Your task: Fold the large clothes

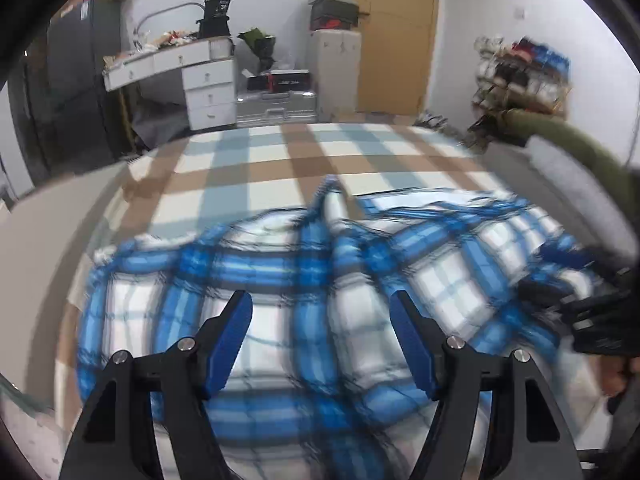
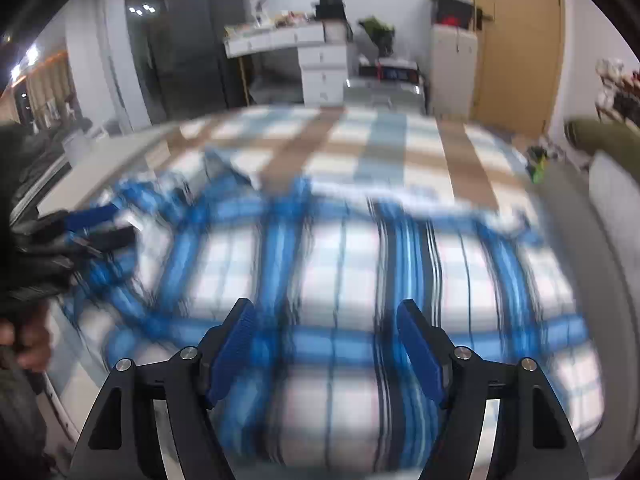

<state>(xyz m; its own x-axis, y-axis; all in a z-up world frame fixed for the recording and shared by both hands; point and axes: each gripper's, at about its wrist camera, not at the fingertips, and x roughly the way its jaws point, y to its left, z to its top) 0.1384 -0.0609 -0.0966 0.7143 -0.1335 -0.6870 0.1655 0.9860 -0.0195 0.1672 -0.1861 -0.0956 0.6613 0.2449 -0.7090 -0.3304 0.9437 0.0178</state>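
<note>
Nearest, we note the left gripper (image 1: 320,300) with its blue pads (image 1: 230,342) spread wide and nothing between them, poised over the blue plaid shirt (image 1: 320,280). The right gripper (image 2: 324,308) likewise stands spread and empty above the same garment. The shirt lies rumpled across the near part of the bed (image 1: 280,160), on its checked cover. Beyond, we record a white desk (image 1: 200,68) and a wooden door (image 1: 396,36).
</note>
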